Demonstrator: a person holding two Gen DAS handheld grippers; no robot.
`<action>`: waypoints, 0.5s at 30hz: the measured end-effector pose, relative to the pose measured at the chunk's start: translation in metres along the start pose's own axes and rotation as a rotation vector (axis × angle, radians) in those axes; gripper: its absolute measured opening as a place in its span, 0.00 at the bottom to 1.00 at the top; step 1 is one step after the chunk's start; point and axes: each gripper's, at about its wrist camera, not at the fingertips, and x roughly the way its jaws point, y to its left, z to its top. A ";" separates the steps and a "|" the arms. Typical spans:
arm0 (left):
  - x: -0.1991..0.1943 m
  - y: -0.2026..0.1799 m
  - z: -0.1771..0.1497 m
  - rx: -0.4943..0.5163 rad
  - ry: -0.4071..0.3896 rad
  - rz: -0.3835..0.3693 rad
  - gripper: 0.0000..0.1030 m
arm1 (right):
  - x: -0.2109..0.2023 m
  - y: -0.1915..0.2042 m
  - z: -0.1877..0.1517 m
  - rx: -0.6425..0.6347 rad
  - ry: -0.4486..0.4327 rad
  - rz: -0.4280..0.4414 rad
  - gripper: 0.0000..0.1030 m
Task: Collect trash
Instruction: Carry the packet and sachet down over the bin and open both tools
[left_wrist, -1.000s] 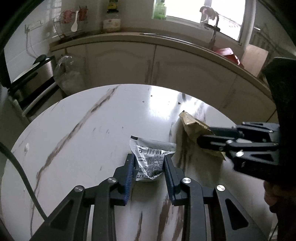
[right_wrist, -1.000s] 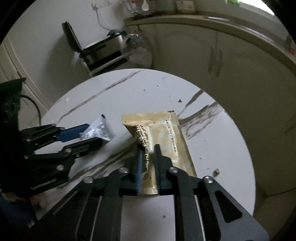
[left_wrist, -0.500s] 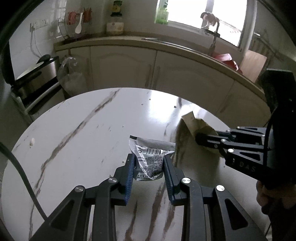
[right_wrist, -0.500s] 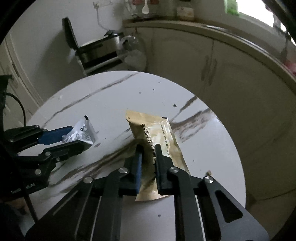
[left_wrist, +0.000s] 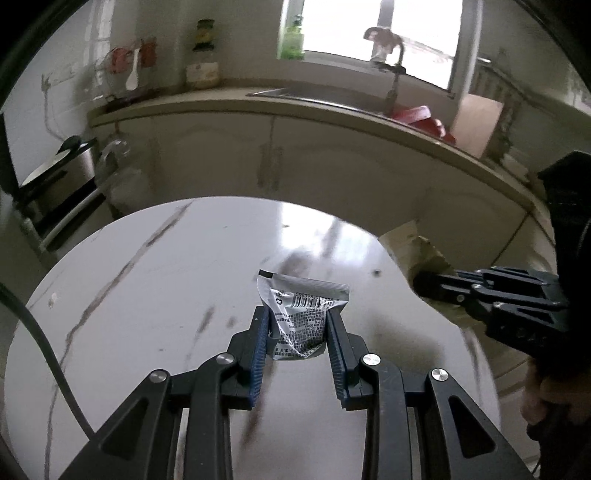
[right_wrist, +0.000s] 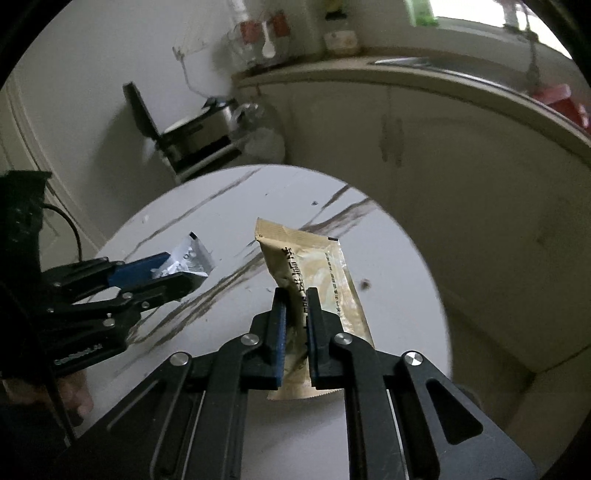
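My left gripper (left_wrist: 297, 314) is shut on a crumpled silver wrapper (left_wrist: 301, 314) printed with a barcode, held above the round marble table (left_wrist: 166, 280). My right gripper (right_wrist: 296, 295) is shut on a long tan packet (right_wrist: 317, 269) with dark lettering, lifted clear of the tabletop. In the right wrist view the left gripper (right_wrist: 184, 271) shows at the left with the silver wrapper (right_wrist: 188, 258) pinched in it. The left wrist view shows the right gripper (left_wrist: 421, 282) at the right edge, the tan packet (left_wrist: 424, 254) partly hidden behind it.
Cream kitchen cabinets (left_wrist: 314, 155) curve behind the table under a counter with a sink and a red basin (left_wrist: 417, 114). A steel appliance with an open lid (right_wrist: 192, 129) stands at the left beside a tied plastic bag (right_wrist: 266, 140). Small dark crumbs (right_wrist: 365, 283) dot the table.
Both grippers have risen and pulled back from the table with their wrappers. The tan packet, flat on the marble before, now hangs in the right gripper, whose fingers have closed tighter on it.
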 end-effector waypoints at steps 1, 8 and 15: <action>-0.003 -0.009 0.000 0.010 -0.004 -0.007 0.26 | -0.007 -0.003 -0.002 0.006 -0.010 -0.001 0.09; -0.011 -0.077 0.001 0.087 -0.015 -0.080 0.26 | -0.076 -0.046 -0.027 0.073 -0.099 -0.043 0.09; -0.006 -0.160 0.001 0.178 -0.003 -0.174 0.26 | -0.143 -0.110 -0.067 0.183 -0.164 -0.118 0.08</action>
